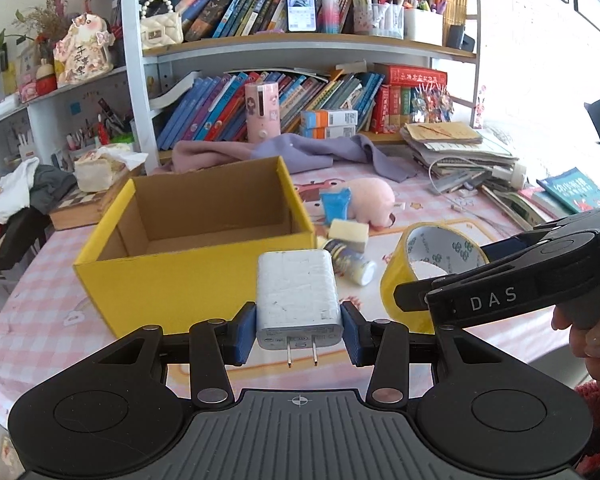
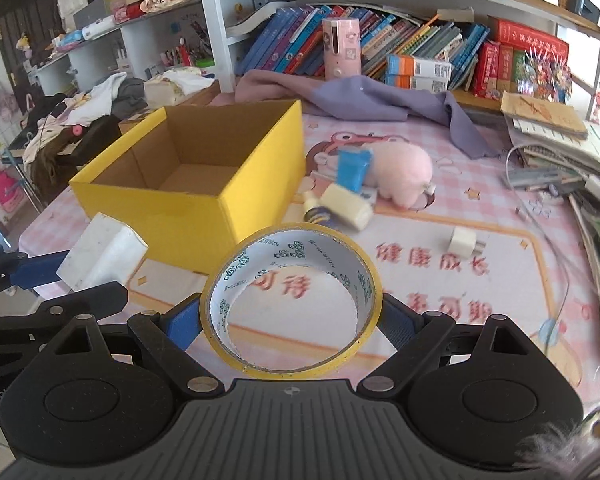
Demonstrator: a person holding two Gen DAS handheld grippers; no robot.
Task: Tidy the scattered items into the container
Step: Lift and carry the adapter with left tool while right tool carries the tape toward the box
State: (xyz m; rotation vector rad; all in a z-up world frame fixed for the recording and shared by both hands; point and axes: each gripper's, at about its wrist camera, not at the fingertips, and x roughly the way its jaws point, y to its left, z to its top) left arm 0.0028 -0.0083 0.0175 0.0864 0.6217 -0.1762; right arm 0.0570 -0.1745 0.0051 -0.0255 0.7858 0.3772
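My left gripper (image 1: pixel 299 330) is shut on a white charger plug (image 1: pixel 298 298), held prongs toward the camera, in front of the open yellow box (image 1: pixel 172 280). My right gripper (image 2: pixel 292 320) is shut on a yellow tape roll (image 2: pixel 290 304), held above the table right of the box (image 2: pixel 188 212). The tape roll (image 1: pixel 424 276) and right gripper also show in the left wrist view. The charger (image 2: pixel 100 258) shows at left in the right wrist view. The box looks empty inside.
Right of the box lie a pink plush pig (image 2: pixel 400 176), a blue tube (image 2: pixel 352 170), a cream block (image 2: pixel 346 204), a small bottle (image 2: pixel 320 212) and a small white plug (image 2: pixel 464 242). A purple cloth (image 2: pixel 360 100), bookshelf and paper stacks (image 2: pixel 560 148) border the table.
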